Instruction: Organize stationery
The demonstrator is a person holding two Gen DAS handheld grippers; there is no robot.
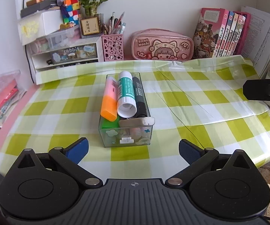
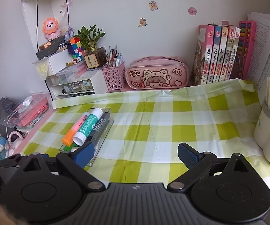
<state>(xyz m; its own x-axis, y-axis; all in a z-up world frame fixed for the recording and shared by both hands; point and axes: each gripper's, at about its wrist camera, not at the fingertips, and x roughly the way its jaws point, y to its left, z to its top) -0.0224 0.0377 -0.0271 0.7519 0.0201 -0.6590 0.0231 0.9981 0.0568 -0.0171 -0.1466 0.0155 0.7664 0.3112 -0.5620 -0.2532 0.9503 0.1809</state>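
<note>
Green-and-white check cloth covers the bench [image 1: 181,101], and behind it, along the wall, we see a pink pencil case [image 1: 162,45], a pink pen holder [image 1: 112,46], a row of books [image 1: 226,33] and a small drawer unit [image 1: 63,54]. We find the task's things gathered in a clear box [image 1: 125,136] lying lengthwise at 12 o'clock from the left hand-held gripper [image 1: 133,150]: an orange highlighter [image 1: 109,99], a glue stick [image 1: 126,93] and a black marker [image 1: 139,97] rest side by side on top, with an eraser [image 1: 137,121] set across the near end and a green item [image 1: 109,123] beneath. We judge that the long items lie parallel because the box's narrow shape admits them only that way, and that the sorting is largely done. Both hand-held grippers have their jaws spread wide and grasp nothing; the left hovers just short of the box, which we read as a withdrawn or resting pose. From the right hand-held gripper [image 2: 136,152] the box sits at about 10 o'clock, its near end hidden behind the gripper's left finger, so the eraser is not seen there. That view alone shows the white pen cup [image 2: 269,136] at 3 o'clock in full, and the soft toys [image 2: 1,146] off the bench's left edge; the left view alone shows the box's decorated front wall.
</note>
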